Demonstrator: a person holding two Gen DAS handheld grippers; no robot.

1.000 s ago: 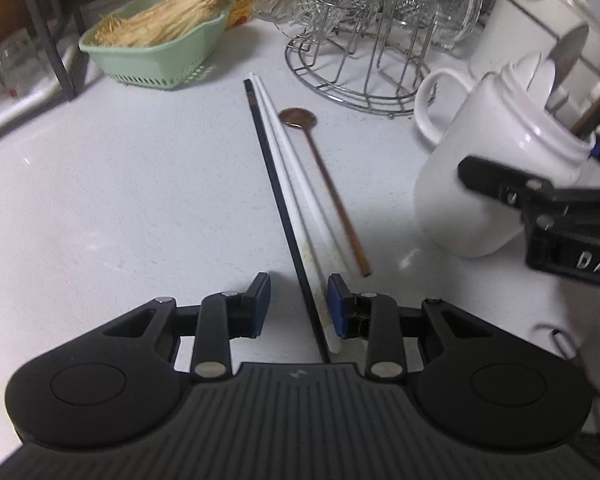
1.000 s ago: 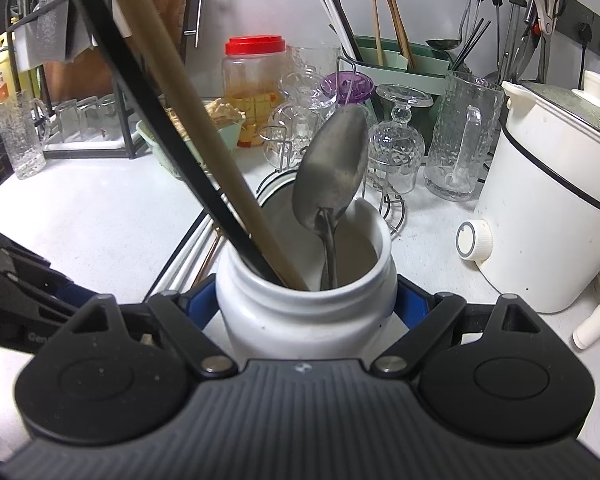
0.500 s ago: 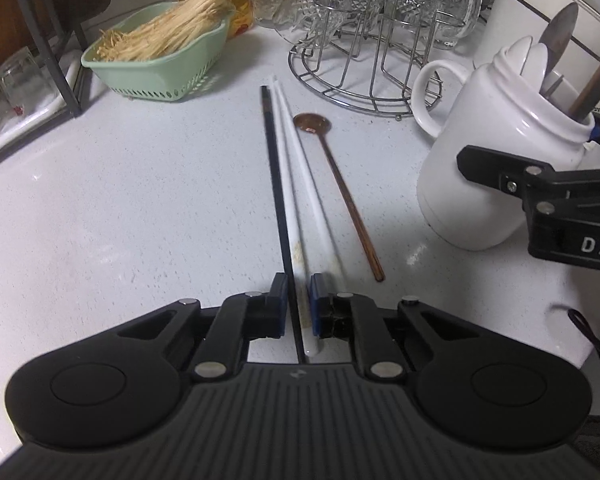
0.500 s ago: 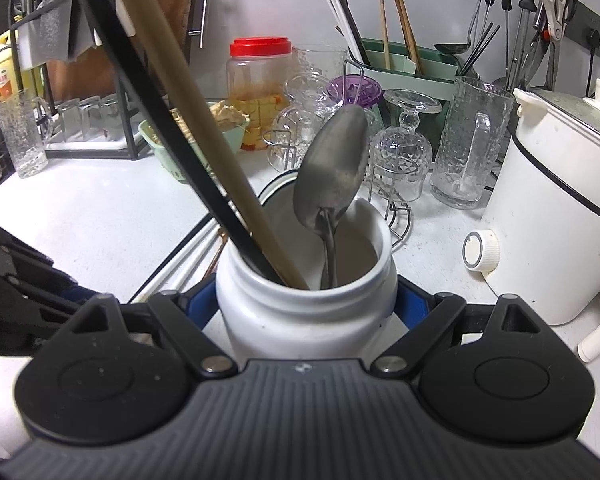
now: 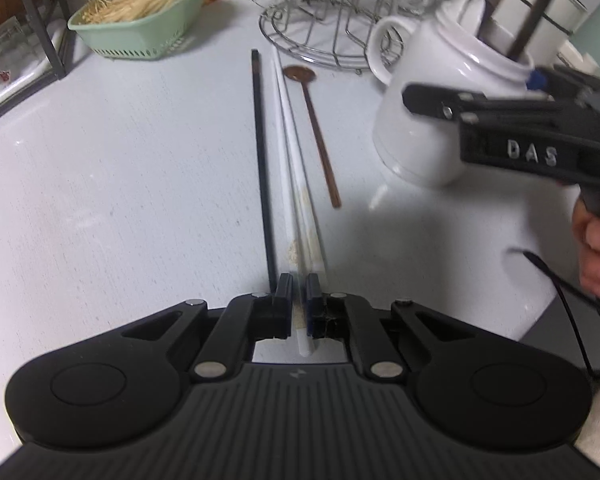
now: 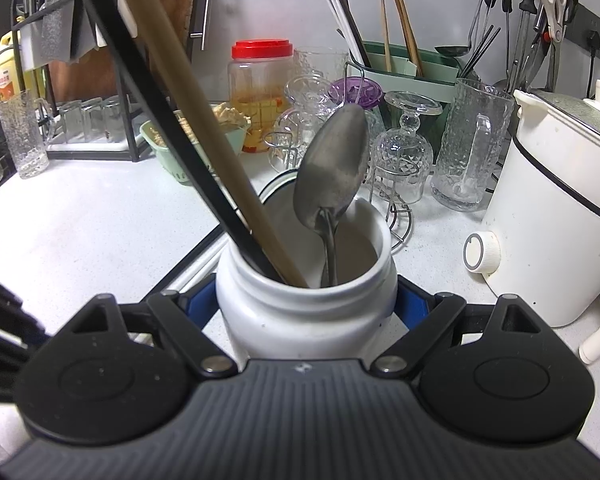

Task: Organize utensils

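On the white counter [image 5: 100, 200], the black chopstick [image 5: 260, 152] lies just left of the left gripper [image 5: 299, 300], whose fingers are clenched on a white chopstick [image 5: 288, 120]. A brown long-handled spoon [image 5: 316, 128] lies just to its right. Farther right, toward the counter's right edge, the right gripper [image 6: 306, 300] grasps the white jar [image 6: 304, 312], which holds a metal spoon [image 6: 332, 180] and two long sticks.

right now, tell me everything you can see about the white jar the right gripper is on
The white jar looks like glazed ceramic, with a round belly, a narrower rimmed neck and a loop handle on its far side. It stands upright on the pale countertop, the right gripper clamping its shoulders. Inside lean a metal spoon, a black chopstick and a tan chopstick.
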